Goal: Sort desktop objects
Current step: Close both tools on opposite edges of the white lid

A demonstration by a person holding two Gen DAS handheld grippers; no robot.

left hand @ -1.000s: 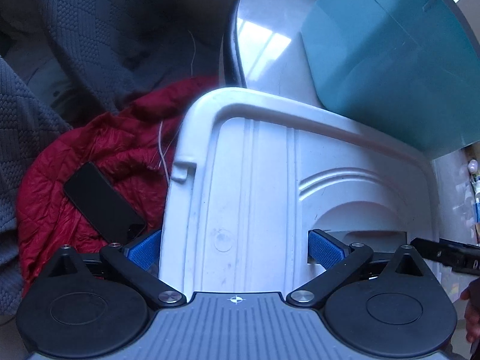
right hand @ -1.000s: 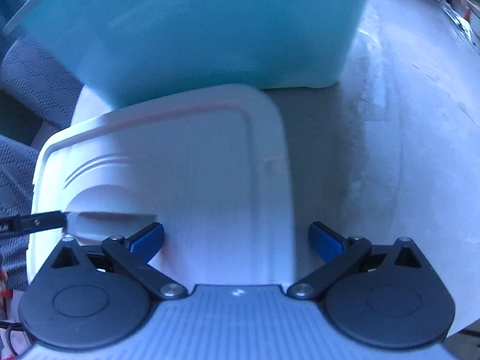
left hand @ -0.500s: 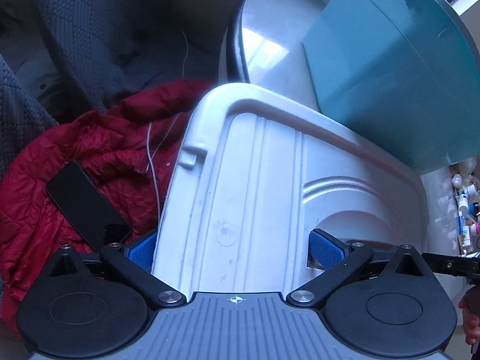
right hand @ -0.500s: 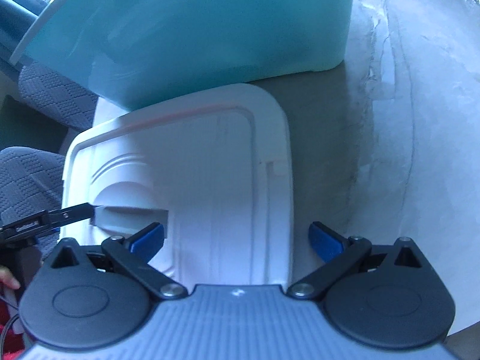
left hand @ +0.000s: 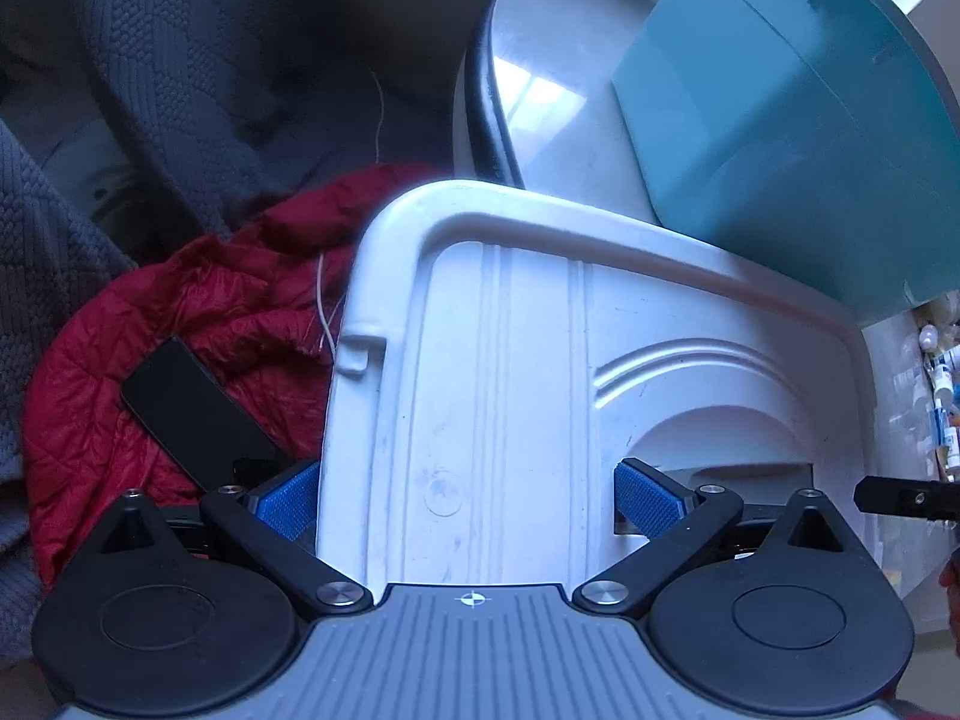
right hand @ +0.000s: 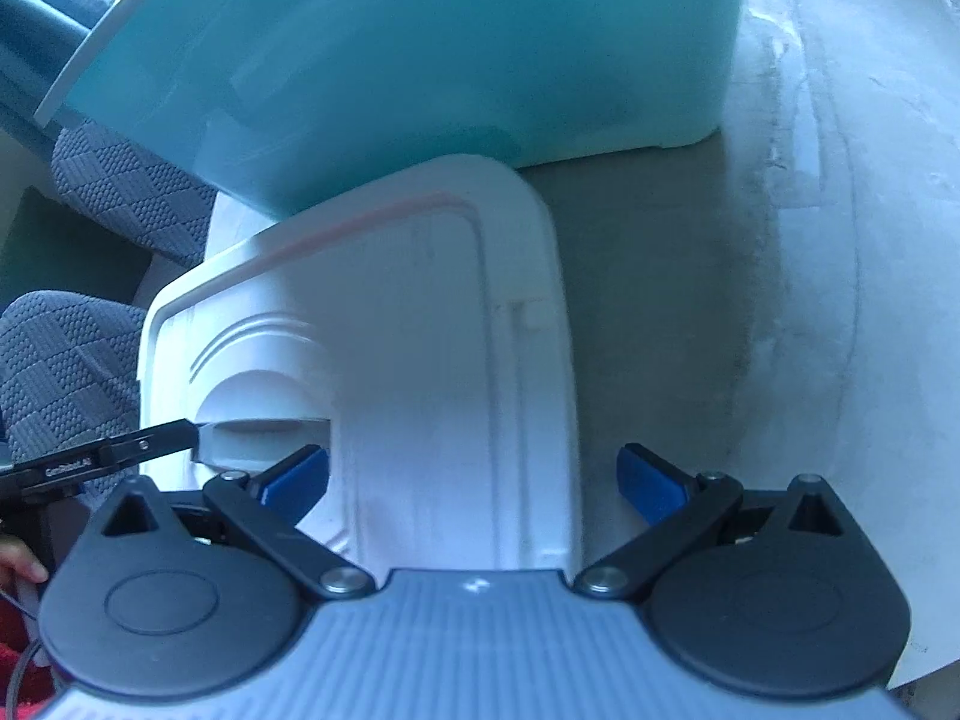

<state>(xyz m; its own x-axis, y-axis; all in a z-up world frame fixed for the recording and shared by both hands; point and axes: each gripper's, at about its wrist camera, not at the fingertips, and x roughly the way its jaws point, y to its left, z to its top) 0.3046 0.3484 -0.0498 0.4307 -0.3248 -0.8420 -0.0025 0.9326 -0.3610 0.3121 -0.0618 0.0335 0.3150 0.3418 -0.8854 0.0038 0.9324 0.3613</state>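
Lived-in home room, grey knitted blanket, red quilted jacket, phone, white table

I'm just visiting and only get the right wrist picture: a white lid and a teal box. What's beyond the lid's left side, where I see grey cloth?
Observer: A red quilted jacket is bunched up beside the white lid.
Operator: Is anything on it?
Observer: A black phone lies flat on it, with its screen dark.
Operator: Is the other tool gripping the lid?
Observer: No. The left gripper has its jaws wide open, one pad outside the lid's edge and the other over its handle recess.
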